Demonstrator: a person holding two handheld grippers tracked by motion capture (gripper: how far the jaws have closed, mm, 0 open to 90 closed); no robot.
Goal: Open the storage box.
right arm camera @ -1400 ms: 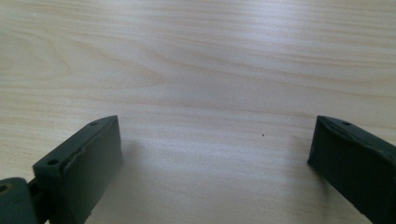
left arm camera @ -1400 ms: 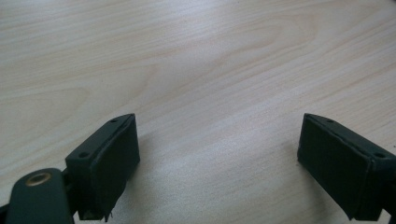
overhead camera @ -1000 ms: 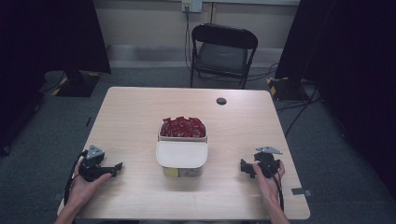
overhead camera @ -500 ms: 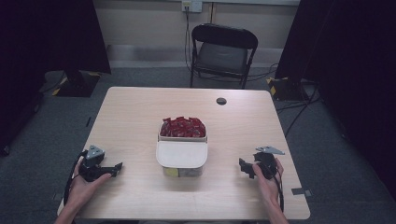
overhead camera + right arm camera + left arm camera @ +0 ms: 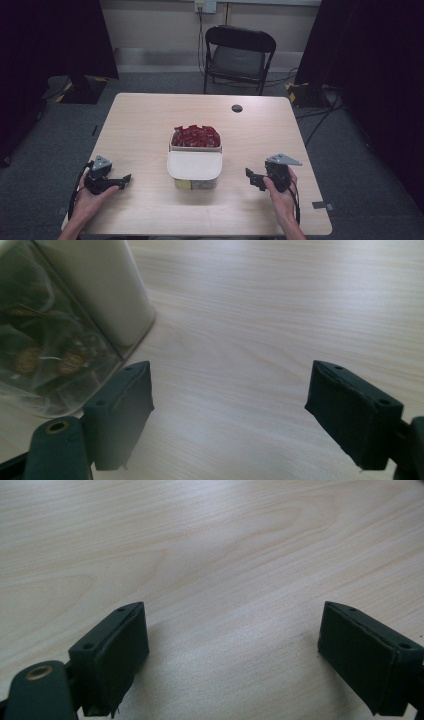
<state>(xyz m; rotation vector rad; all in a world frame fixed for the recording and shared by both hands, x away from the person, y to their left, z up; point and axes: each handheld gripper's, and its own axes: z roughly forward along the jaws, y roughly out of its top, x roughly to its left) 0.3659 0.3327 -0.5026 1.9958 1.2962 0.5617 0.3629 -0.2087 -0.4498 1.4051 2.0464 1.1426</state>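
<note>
Two hand-held grippers rest low on the tabletop [image 5: 150,125], one at each side of a clear box [image 5: 194,182] that sits in the middle. The box holds small wrapped things, too blurry to name, and a white lid [image 5: 194,165] lies across its near part. Behind the lid, red wrapped pieces [image 5: 195,136] pile up in the open far part.

The left hand-held gripper [image 5: 124,180] points toward the box, which lies straight ahead of its jaws, with bare wood between them. Its jaws stand wide apart and hold nothing. In the left gripper view there is just wood grain ahead of them.

The right hand-held gripper [image 5: 249,177] also points at the box, from the other side. Its jaws are spread wide too, with nothing between them. In the right gripper view the corner of the box sits just beside one jaw and a bit ahead of it, so the box lies off to that side, not between the jaws.

The right one looks nearer to the box than the left one. I think it would reach the lid first. The box runs long from near to far, so each hand-held gripper faces a long side.
</note>
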